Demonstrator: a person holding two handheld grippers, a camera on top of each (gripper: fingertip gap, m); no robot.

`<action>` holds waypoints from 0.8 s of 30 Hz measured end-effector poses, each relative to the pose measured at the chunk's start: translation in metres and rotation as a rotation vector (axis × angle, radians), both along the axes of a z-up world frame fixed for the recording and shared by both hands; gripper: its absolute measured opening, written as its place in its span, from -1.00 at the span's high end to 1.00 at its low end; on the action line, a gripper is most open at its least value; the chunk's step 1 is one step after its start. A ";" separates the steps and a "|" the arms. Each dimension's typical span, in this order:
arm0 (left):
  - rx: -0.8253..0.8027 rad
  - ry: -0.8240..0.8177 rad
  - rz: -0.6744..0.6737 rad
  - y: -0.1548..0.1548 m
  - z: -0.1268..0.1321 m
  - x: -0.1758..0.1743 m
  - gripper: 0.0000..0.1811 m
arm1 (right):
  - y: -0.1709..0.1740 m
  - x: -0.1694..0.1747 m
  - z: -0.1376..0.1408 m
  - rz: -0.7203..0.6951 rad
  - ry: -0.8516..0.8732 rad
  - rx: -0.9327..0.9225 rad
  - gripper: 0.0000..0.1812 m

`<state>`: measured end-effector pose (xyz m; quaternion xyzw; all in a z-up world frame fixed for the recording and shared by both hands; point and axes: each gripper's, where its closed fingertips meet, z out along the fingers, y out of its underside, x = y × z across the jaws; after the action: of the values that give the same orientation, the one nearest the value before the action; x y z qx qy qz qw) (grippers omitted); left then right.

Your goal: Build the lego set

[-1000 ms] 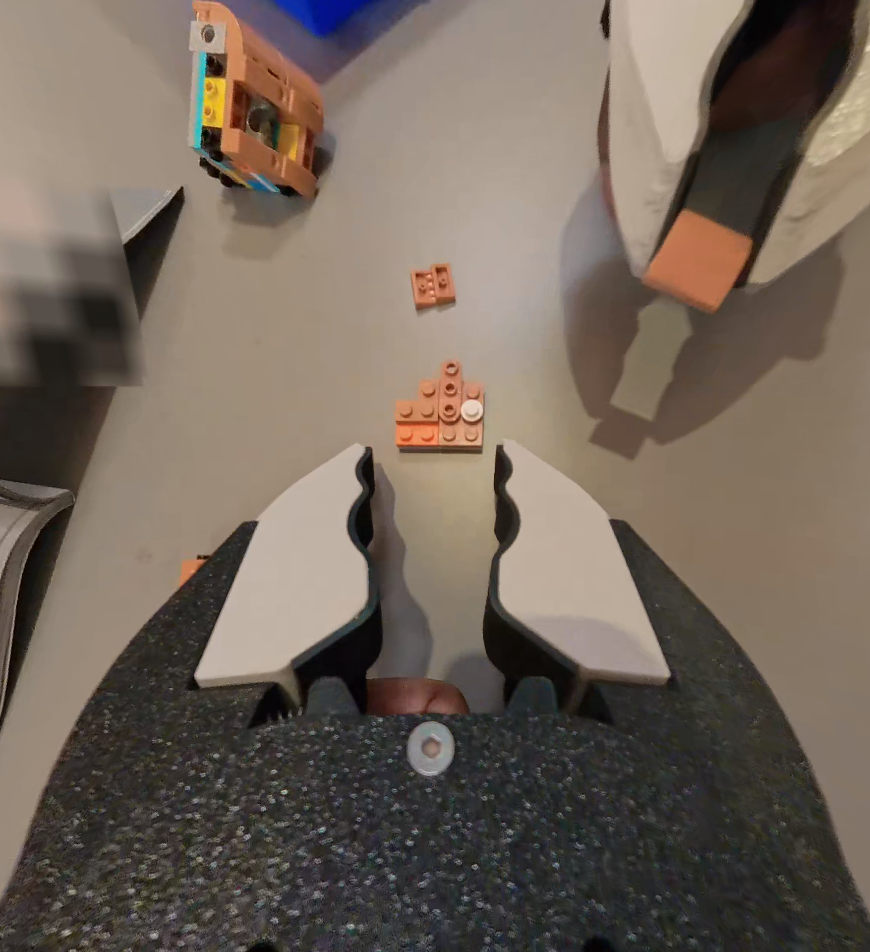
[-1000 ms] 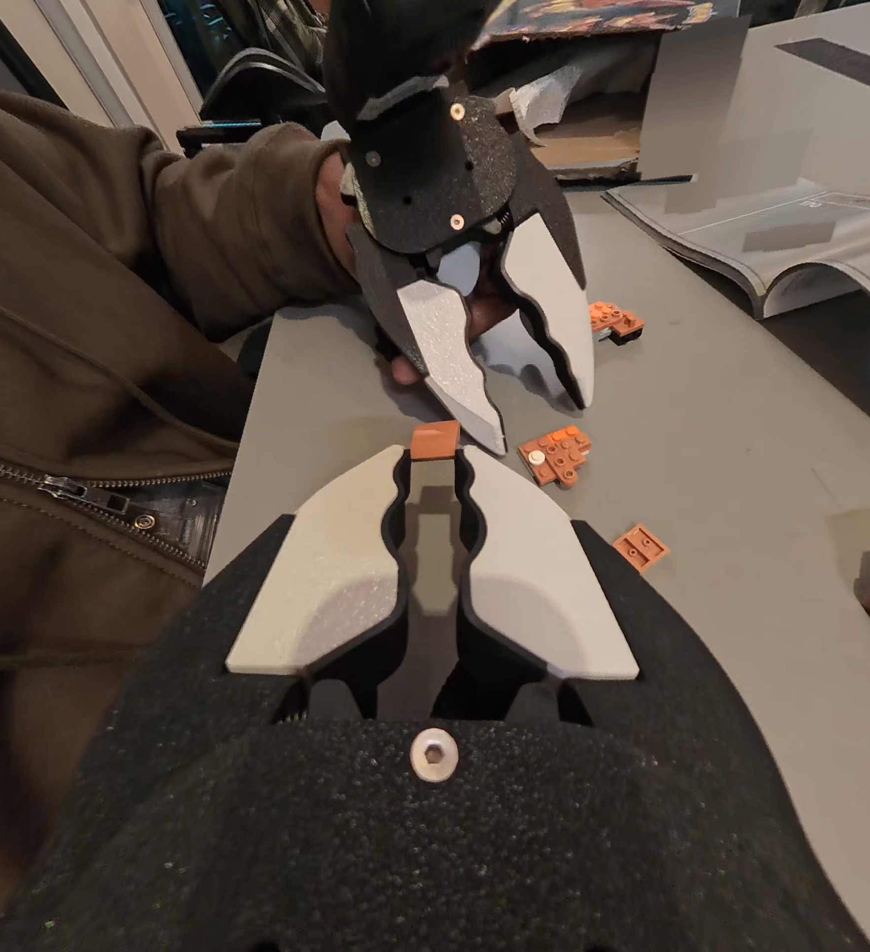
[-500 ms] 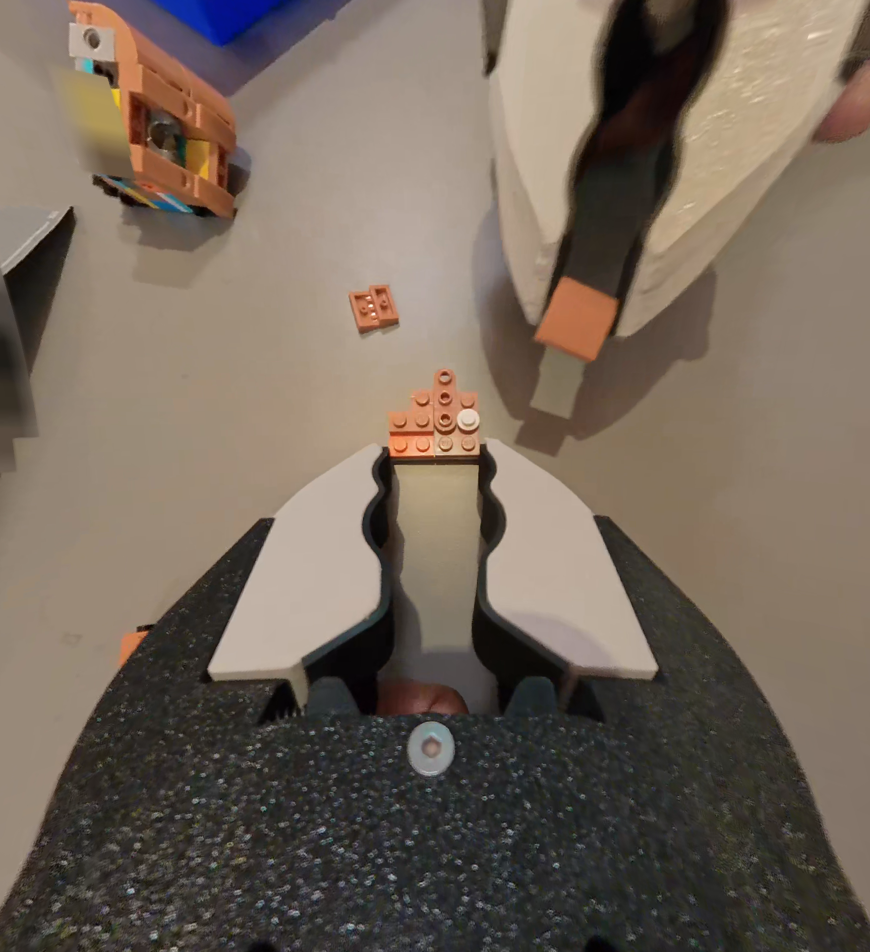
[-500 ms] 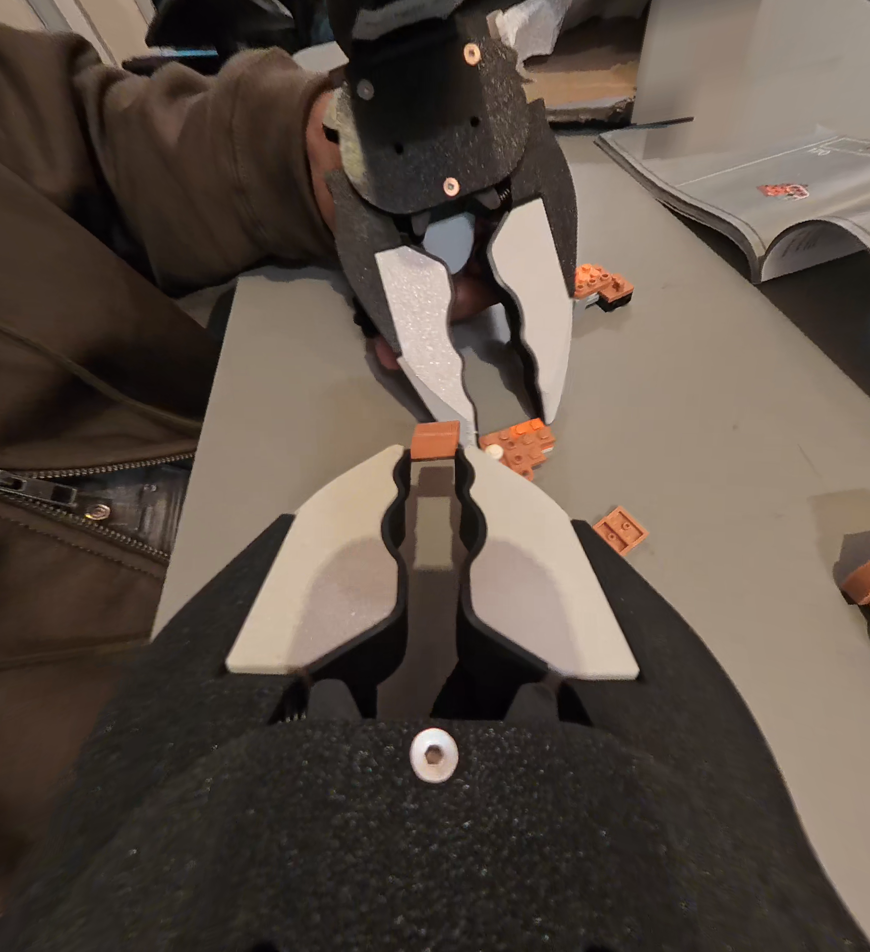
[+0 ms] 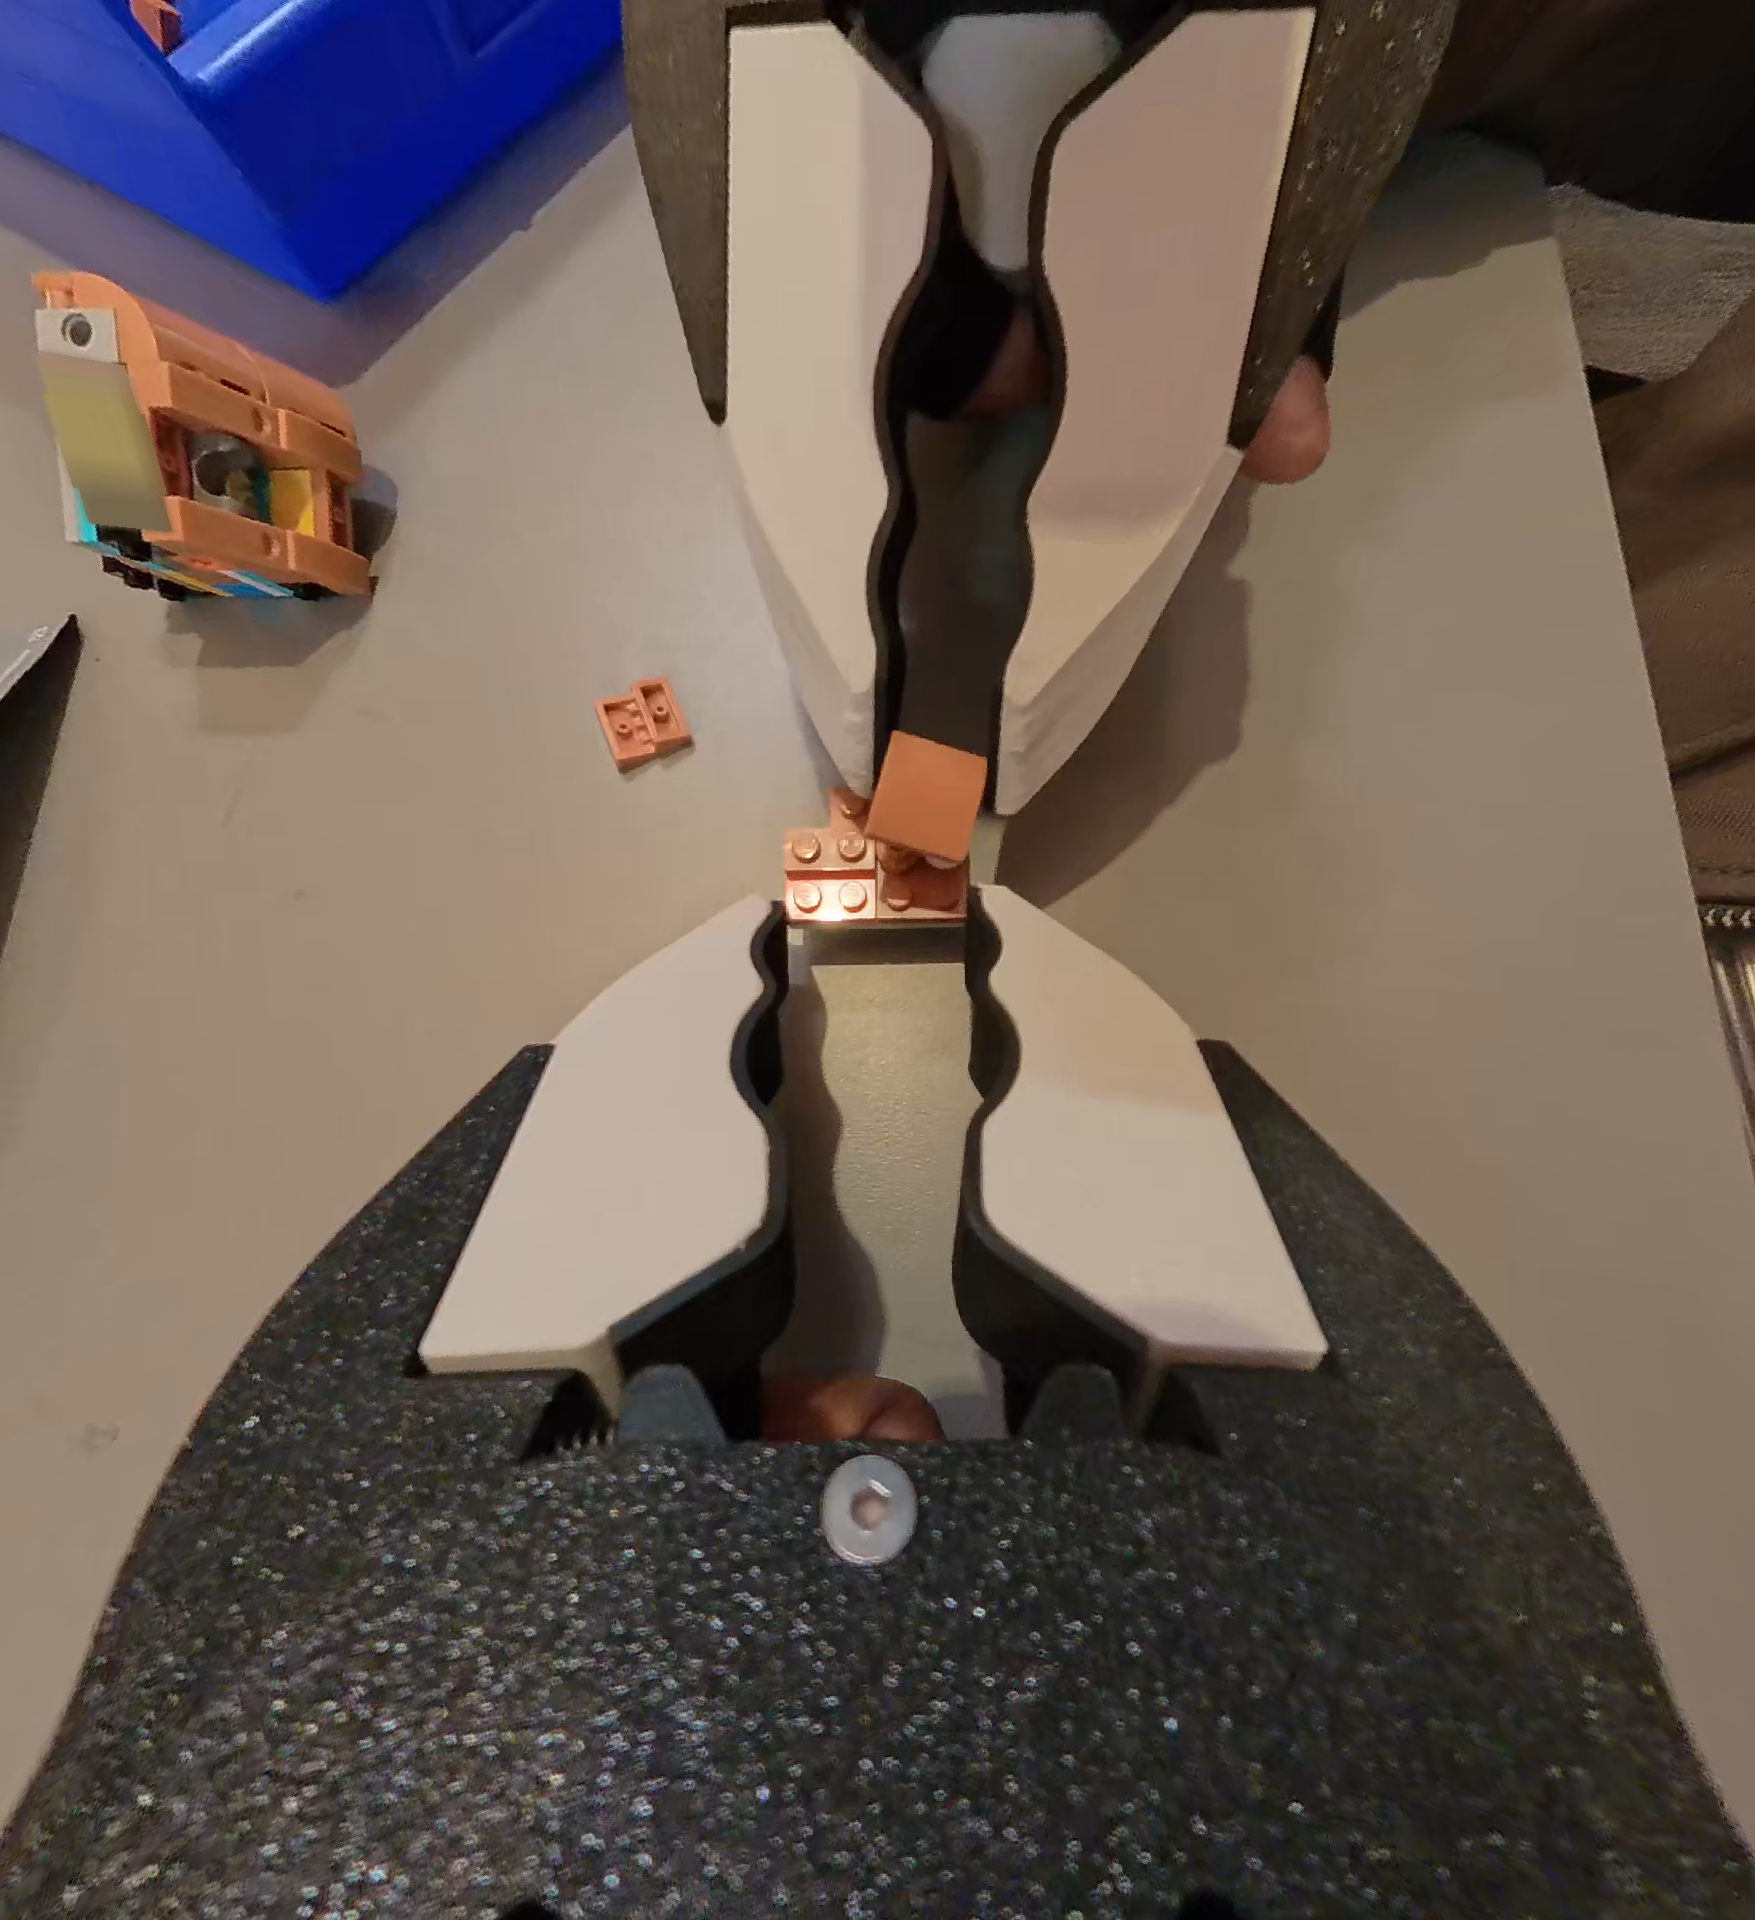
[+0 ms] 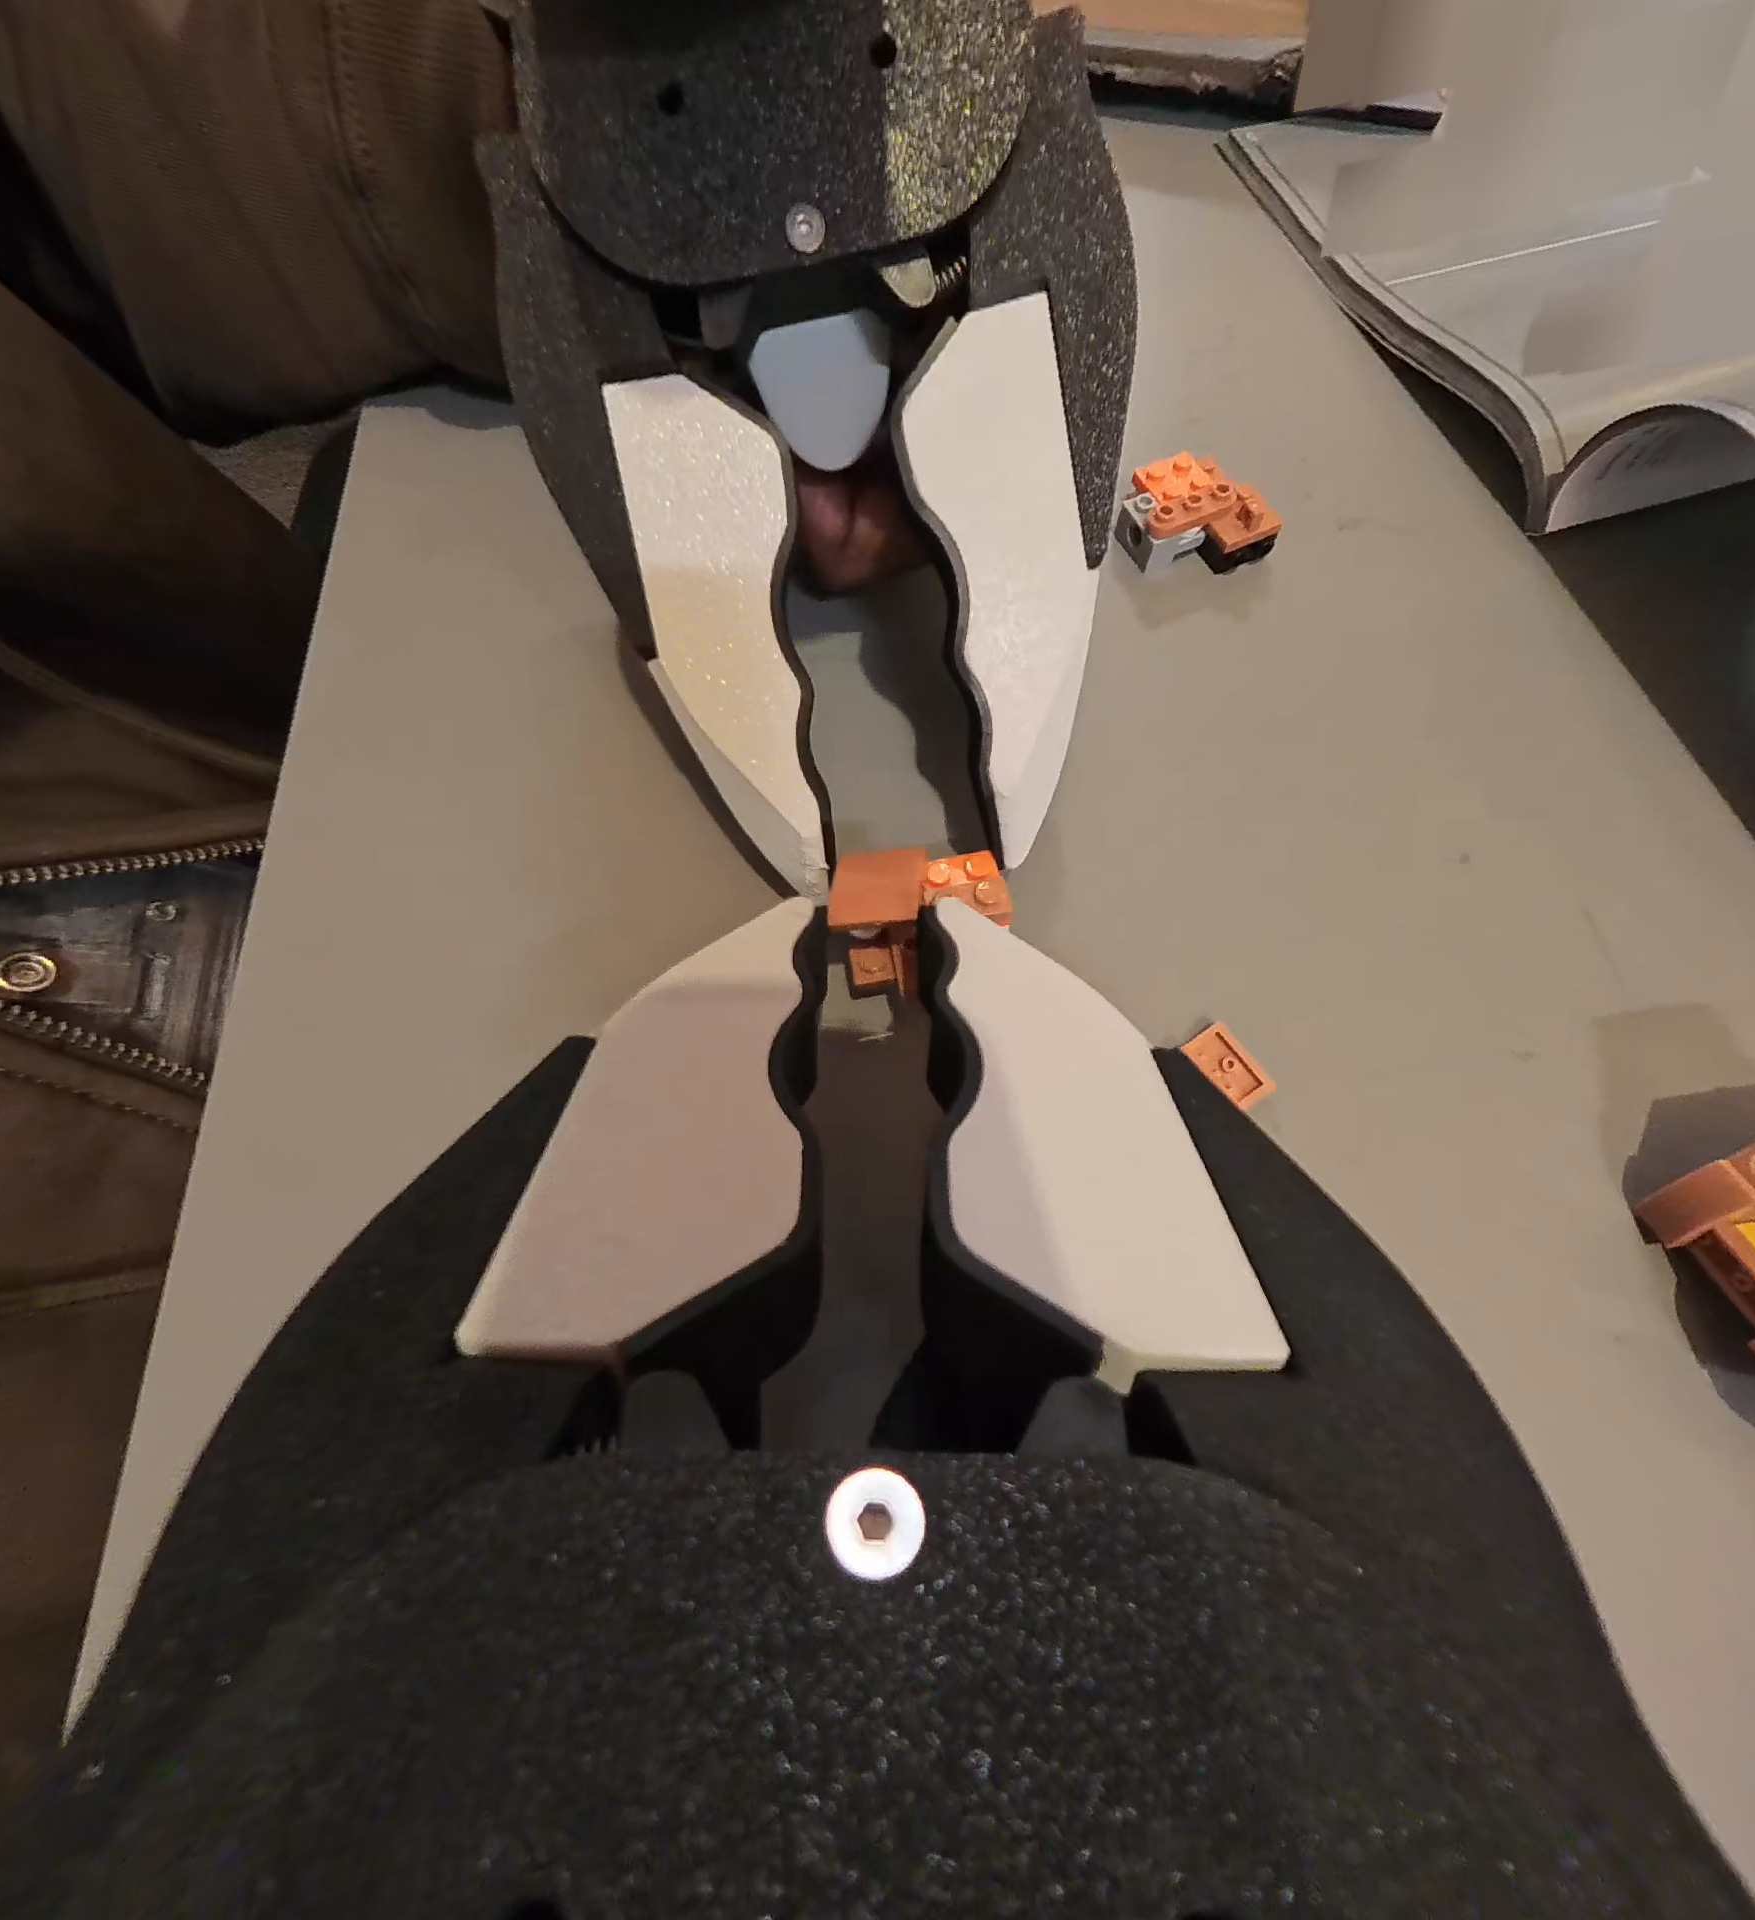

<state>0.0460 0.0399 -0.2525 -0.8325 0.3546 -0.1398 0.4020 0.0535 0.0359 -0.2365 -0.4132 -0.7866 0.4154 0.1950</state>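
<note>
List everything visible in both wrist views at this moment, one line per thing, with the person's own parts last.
Smooth tile: 1, brown-orange, pinched at the right gripper's tips, tilted over the plate assembly.
Plate assembly: 1, orange and brown, on the table between the left gripper's tips.
Loose small plate: 1, orange, on the table beside the assembly.
Partly built model: 1, orange with yellow and teal, farther out on the table.
Small sub-build: 1, orange, grey and black, near the booklet.
Bin: 1, blue, far corner.
Booklet: 1, open, table edge.
Table: 1, grey.
Left gripper: around the assembly.
Right gripper: shut on the tile.
Sleeve: brown.
</note>
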 end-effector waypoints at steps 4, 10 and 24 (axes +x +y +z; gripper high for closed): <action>0.014 0.009 -0.007 -0.001 0.000 0.001 0.64 | -0.001 0.000 -0.003 0.001 0.000 0.031 0.82; 0.036 0.022 -0.019 -0.001 0.001 0.003 0.64 | -0.001 0.001 -0.003 0.000 0.008 0.043 0.82; 0.056 0.036 -0.040 -0.001 0.002 0.005 0.64 | -0.001 0.002 -0.003 -0.002 0.011 0.051 0.82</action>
<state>0.0513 0.0385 -0.2508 -0.8161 0.3823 -0.1230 0.4156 0.0558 0.0345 -0.2393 -0.4065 -0.7956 0.3971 0.2100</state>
